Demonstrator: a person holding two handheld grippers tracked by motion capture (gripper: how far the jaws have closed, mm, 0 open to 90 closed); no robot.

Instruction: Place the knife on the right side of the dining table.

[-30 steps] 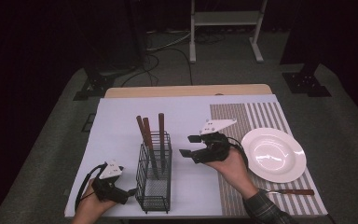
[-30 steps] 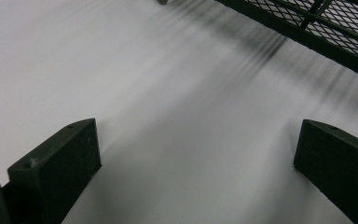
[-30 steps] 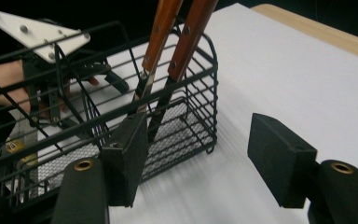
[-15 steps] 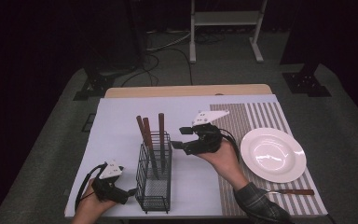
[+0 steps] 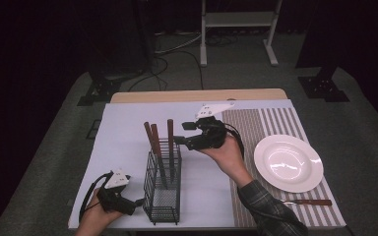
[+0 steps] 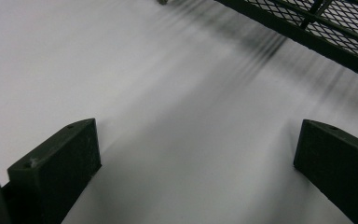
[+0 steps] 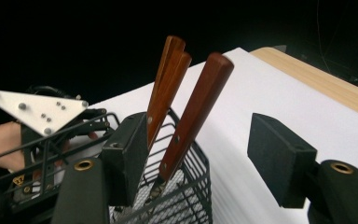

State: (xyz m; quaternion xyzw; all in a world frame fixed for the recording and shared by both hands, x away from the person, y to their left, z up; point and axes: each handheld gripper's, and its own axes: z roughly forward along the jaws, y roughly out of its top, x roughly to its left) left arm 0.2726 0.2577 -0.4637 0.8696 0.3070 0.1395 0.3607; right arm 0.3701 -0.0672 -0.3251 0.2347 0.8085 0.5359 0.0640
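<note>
- The table [image 5: 128,123] takes the middle of the high view. It has a white cover, and a wooden edge shows at the far side.
- The striped mat [image 5: 270,123] lies on the right part of the table, from the upper middle down to the lower right of the high view.
- The white plate [image 5: 288,162] rests on the mat, at the right of the high view. It is well apart from the basket.
- The wire basket [image 5: 163,189] stands upright at the lower middle of the high view. In the right gripper view it is at the bottom centre, and in the left gripper view one corner crosses the upper right.
- Three knives with brown wooden handles [image 5: 170,135] stand in the basket, handles up and a little tilted. In the right gripper view they rise in the centre of the frame.
- The right gripper [image 5: 179,133] is held in the air at the centre of the high view, just beside the handle tops. Its jaws are apart. One handle [image 7: 200,105] shows between them in the right gripper view, but the pads do not press on it.
- The left gripper [image 5: 139,202] is low on the white cover at the lower left of the high view, just beside the basket. Its jaws stand wide apart with nothing between them.
- One more knife [image 5: 307,202] lies flat on the mat at the lower right, near the plate.
</note>
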